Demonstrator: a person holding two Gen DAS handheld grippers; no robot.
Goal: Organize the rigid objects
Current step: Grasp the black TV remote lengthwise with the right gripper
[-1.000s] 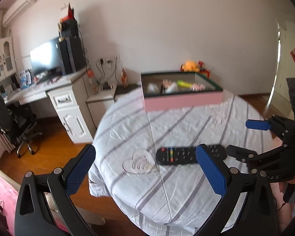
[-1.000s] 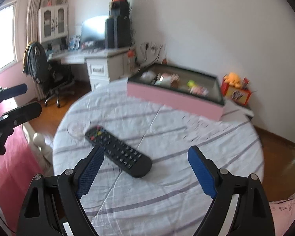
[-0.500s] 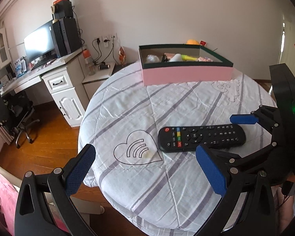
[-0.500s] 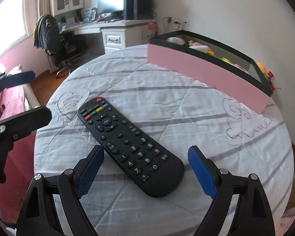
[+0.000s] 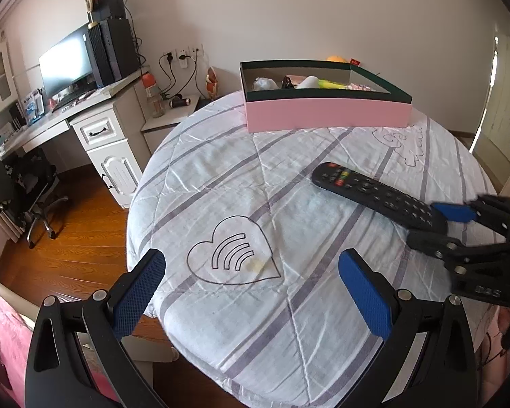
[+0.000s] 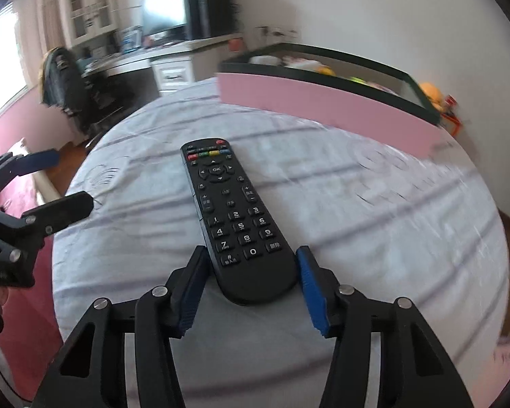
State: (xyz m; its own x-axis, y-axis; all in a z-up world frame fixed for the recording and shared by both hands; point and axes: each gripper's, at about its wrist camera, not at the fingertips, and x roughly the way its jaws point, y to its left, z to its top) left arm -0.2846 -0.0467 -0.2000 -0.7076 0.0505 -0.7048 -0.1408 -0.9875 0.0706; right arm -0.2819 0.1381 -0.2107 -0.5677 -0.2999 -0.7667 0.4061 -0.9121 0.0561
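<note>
**Two grippers, one remote, and a grip that's barely on**

Two grippers are over the bed here, and the right gripper (image 6: 251, 287) is the one doing the work. Its jaws have just been closing, and the bottom end of the black remote (image 6: 236, 221) sits between the blue pads. The left pad looks right up against the remote's edge, but the right one seems to have a sliver of gap, so I wouldn't call it clamped yet. The remote is lying flat on the striped quilt (image 6: 374, 238), buttons up, pointing away toward the box.

The left gripper (image 5: 251, 292) hangs wide open with nothing in it, just above the heart print (image 5: 233, 253) near the quilt's edge.

Further back, the pink box (image 5: 326, 114) sits at the far side of the bed, well apart from the remote. My guess is that's where the remote is headed.

What could go wrong: the pads only have the last bit of the remote, so once lifted, the long front end could droop or pivot out. The casing is smooth and tapers at that end too, so it might squirt forward as the jaws squeeze. The soft quilt could also let it tilt.

Hard to tell: the right wrist view is motion-blurred toward the edges, the stuff inside the box is too small to name, and whether the pads reach under the remote's sides is hidden.
</note>
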